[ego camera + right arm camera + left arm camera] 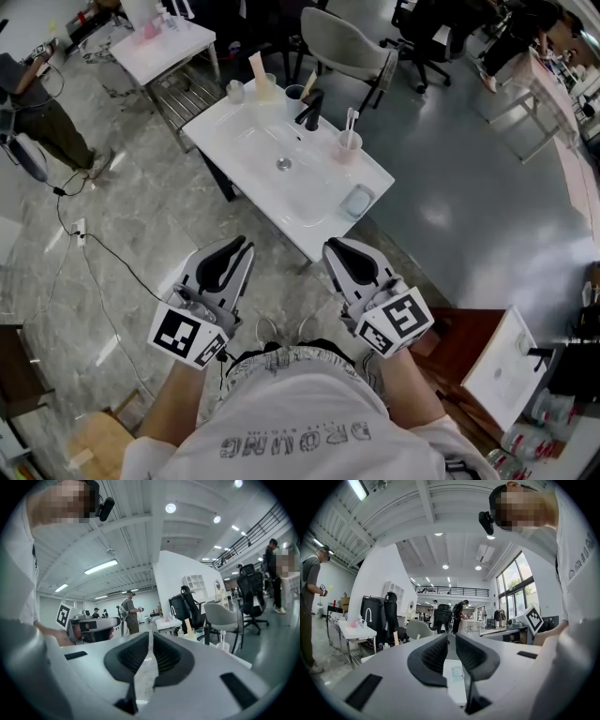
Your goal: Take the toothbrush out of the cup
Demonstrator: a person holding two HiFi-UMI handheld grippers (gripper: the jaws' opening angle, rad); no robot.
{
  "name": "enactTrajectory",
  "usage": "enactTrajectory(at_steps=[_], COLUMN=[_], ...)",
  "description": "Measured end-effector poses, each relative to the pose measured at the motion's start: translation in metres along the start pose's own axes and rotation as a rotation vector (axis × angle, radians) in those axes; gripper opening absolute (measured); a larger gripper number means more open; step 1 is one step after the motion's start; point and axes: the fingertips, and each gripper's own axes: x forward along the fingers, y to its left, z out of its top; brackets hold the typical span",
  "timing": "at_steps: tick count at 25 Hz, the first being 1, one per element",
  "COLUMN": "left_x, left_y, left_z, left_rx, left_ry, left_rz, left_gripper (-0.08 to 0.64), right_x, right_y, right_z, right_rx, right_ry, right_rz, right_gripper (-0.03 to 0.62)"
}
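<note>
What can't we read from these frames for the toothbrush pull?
- Toothbrush in cup: head view, too small to count brushes or see bristles.
- Cup, left gripper view: hidden behind left gripper.
- Blue item on sink top: head view, too small to identify.

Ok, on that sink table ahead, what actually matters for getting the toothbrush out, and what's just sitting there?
For the job:
- toothbrush, standing upright in its cup
- cup
- left claw and right claw, both empty

Just lying about:
- black faucet
- blue dish
- containers along the back edge
</note>
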Motion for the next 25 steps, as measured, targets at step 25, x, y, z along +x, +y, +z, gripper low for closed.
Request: enactTrajectory(at_steps=[25], left_x=[-0.0035], left_y=[0.0007], left_z=[-0.0019], left_rx=[-0.007], left_ry=[0.01], left_rz=[0.01], left_gripper=[0.126], right_x=[-0.0048], right_y=[-0.0021], right_z=[0.0017], right_rx=[0.024], right_ry=[-0.012], right_rz=[-0.009], right_gripper=[0.12])
